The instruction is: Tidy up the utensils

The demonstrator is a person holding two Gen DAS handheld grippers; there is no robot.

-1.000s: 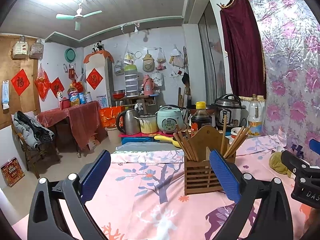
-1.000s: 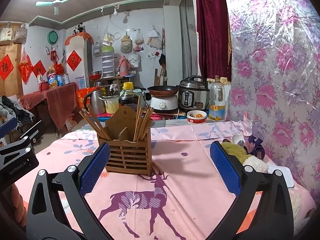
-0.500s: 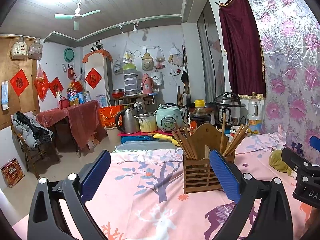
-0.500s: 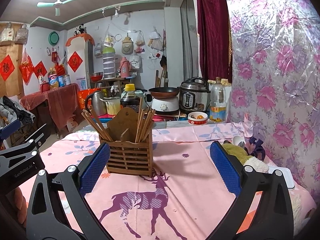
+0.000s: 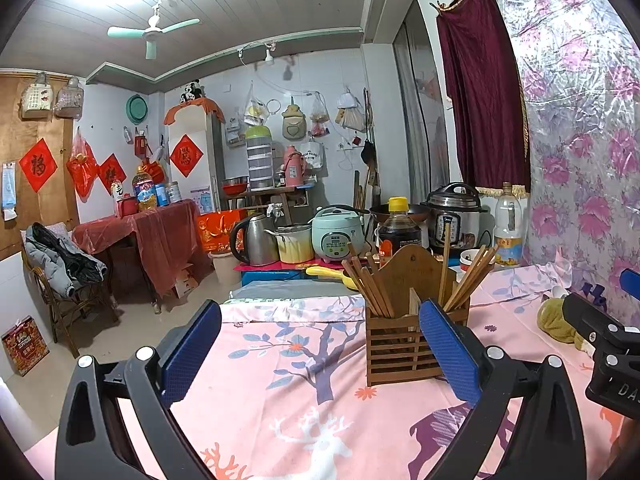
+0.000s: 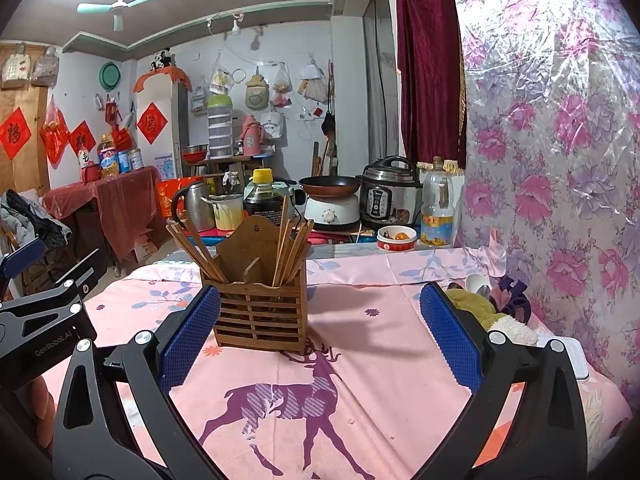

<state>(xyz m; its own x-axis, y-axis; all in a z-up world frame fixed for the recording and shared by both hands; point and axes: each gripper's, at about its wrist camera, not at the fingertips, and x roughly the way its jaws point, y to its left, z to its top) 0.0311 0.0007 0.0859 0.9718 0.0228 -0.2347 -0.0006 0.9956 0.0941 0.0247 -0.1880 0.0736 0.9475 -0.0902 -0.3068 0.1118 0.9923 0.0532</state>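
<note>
Jaws wide apart, chopstick holder [image 6: 260, 304] beyond them, untouched

Pink deer-print tablecloth [image 6: 360, 360], brown holder [image 6: 260, 312]

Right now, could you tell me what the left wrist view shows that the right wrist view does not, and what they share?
Only the left wrist view shows the open left gripper, the light green rice cooker and the chair draped with a jacket. Only the right wrist view shows the open right gripper, the frying pan on its white cooker and the purple deer print. Both show the wooden chopstick holder with chopsticks in two compartments, on the pink tablecloth.
</note>
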